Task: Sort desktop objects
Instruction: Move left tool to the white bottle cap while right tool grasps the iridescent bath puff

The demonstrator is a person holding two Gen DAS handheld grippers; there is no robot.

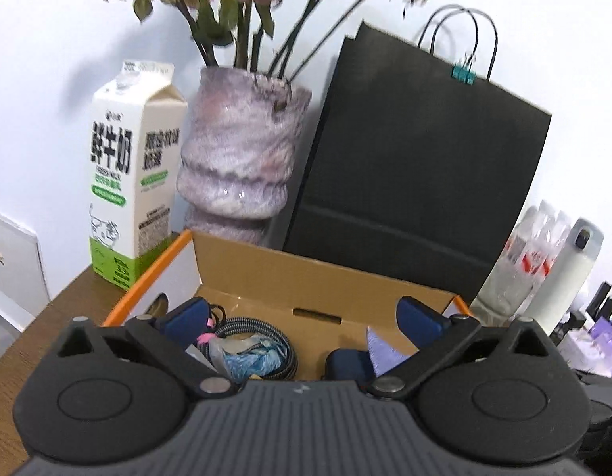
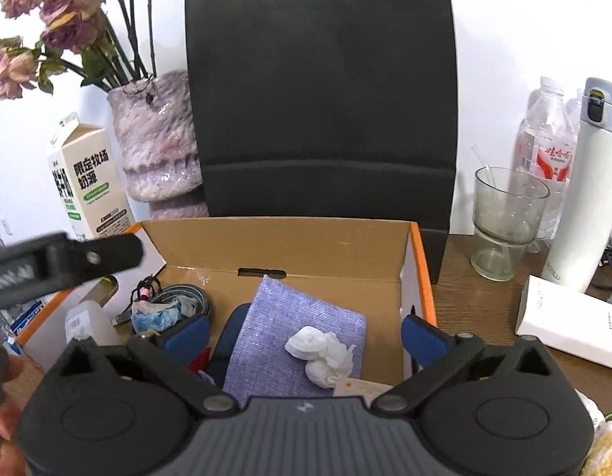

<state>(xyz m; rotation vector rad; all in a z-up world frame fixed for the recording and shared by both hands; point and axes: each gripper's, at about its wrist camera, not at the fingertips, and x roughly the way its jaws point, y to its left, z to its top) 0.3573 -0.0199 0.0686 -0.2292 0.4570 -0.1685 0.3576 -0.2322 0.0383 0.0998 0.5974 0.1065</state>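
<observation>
L gripper (image 1: 302, 319): jaws wide apart, nothing between pads; hovers over near edge of cardboard box (image 1: 266, 273), pointing down into it.
R gripper (image 2: 304, 333): jaws spread wide too, nothing clamped; over same box, above the purple cloth (image 2: 282, 337).
Box: open-top, orange-edged, on brown wooden desk (image 2: 480, 309); slot handle in far wall.
Box contents: purple cloth lying tilted in mid/right part; crumpled white tissue (image 2: 323, 355) on top of cloth; braided cable coil (image 1: 266, 331) at left side w/ blue-white wrapper (image 1: 252, 359) just beside it; dark blue case (image 1: 345, 363) partly under cloth; small white plastic bottle (image 2: 87, 323) at box's left edge.
Behind box: black paper bag (image 2: 321, 91) w/ teal binder clip (image 1: 463, 74) at top, standing upright against white wall, close to box's far wall.
Left of bag: pinkish-purple vase (image 1: 238, 154) w/ dried roses (image 2: 68, 12); milk carton (image 1: 131, 174) further left, upright on desk.
Right of box: glass goblet (image 2: 504, 214), clear water bottle (image 2: 547, 146), white thermos (image 2: 587, 182), white flat carton (image 2: 571, 321) lying on desk.
In the way: L gripper's black linkage crossing left of R wrist view, above box's left flap; person's fingers (image 2: 4, 400) at lower-left edge there.
</observation>
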